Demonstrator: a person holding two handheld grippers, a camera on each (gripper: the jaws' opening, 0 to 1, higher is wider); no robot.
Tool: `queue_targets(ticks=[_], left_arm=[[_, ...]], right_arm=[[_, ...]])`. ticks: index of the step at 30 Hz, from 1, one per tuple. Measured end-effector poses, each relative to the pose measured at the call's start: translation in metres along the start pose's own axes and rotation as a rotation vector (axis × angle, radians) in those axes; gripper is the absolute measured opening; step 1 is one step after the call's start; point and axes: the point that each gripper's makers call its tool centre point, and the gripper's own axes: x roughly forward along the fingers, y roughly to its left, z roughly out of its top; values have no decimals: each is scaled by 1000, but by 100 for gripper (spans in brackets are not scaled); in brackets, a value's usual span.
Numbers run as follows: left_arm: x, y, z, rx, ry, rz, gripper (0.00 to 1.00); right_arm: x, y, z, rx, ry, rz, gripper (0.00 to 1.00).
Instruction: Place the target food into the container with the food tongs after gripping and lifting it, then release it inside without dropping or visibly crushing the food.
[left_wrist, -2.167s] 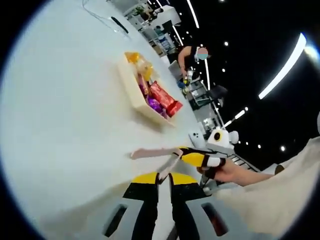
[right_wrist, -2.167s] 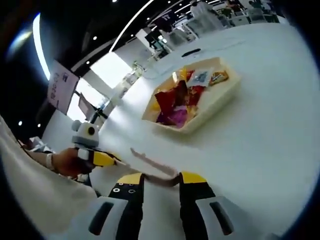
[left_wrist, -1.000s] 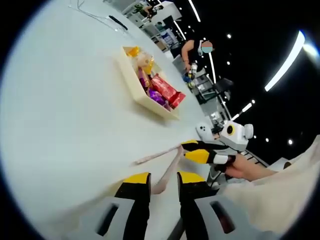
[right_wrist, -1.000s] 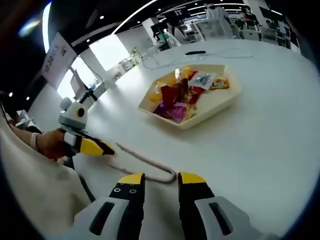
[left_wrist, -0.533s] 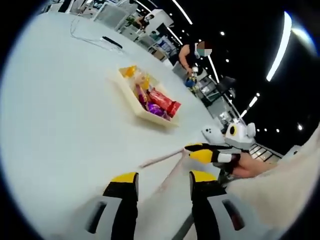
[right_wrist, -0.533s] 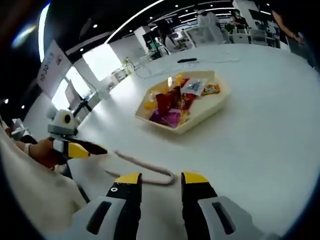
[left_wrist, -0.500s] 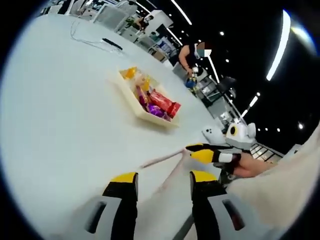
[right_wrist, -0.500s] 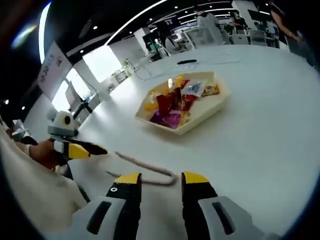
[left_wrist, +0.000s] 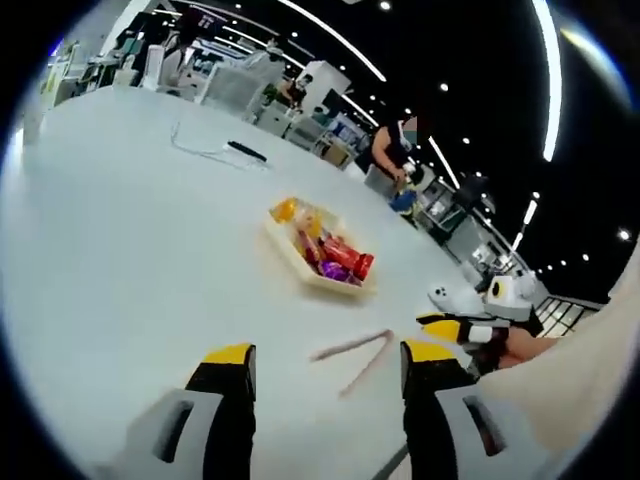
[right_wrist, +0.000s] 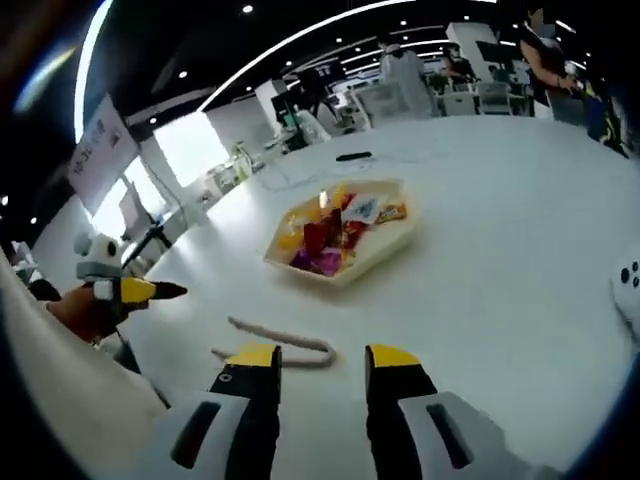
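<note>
A pair of pale tongs (left_wrist: 352, 352) (right_wrist: 275, 340) lies flat on the white table (left_wrist: 120, 260), with no gripper holding it. My left gripper (left_wrist: 329, 354) is wide open just short of the tongs, nothing between its jaws. My right gripper (right_wrist: 321, 356) is open too, its jaws either side of the tongs' bend and apart from it. Farther off sits a cream tray (left_wrist: 299, 272) (right_wrist: 345, 275) with several colourful snack packets (left_wrist: 332, 253) (right_wrist: 328, 232). In each view the other gripper comes in from the side, held in a hand: the right gripper (left_wrist: 462, 325) and the left gripper (right_wrist: 125, 290).
A black bar-shaped object with a thin cable (left_wrist: 245, 151) (right_wrist: 352, 156) lies on the table beyond the tray. A white device (right_wrist: 630, 285) sits at the table's right edge. People and shelving stand far behind. My pale sleeve (left_wrist: 590, 400) lies at the near side.
My left gripper's jaws have opened wider and let the tongs lie on the table. Both views have drawn back, so the tray and the tongs look smaller.
</note>
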Motion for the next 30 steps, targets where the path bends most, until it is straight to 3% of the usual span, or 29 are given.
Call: queue_targets(ticks=[6, 9, 12, 14, 17, 24, 26, 30], left_arm=[[-24, -1, 13, 25, -72, 54, 59], [-40, 7, 28, 41, -132, 92, 58], [-52, 9, 33, 54, -141, 109, 58], [-68, 12, 38, 158, -123, 177, 58], [-90, 6, 47, 187, -159, 192, 60], [-121, 15, 52, 248, -158, 212, 66], [-135, 18, 59, 268, -190, 227, 68], [-150, 23, 68, 270, -236, 237, 76]], right_arm=[[-1, -1, 17, -61, -19, -38, 33], [-1, 8, 17, -78, -9, -14, 35], [-2, 18, 19, -46, -31, 3, 41], [0, 24, 18, -39, -35, 16, 45], [3, 31, 18, -44, -35, 23, 55], [2, 46, 38, 1, -93, 9, 68], [3, 52, 55, 15, -156, 10, 72], [5, 62, 70, 8, -180, 9, 77]])
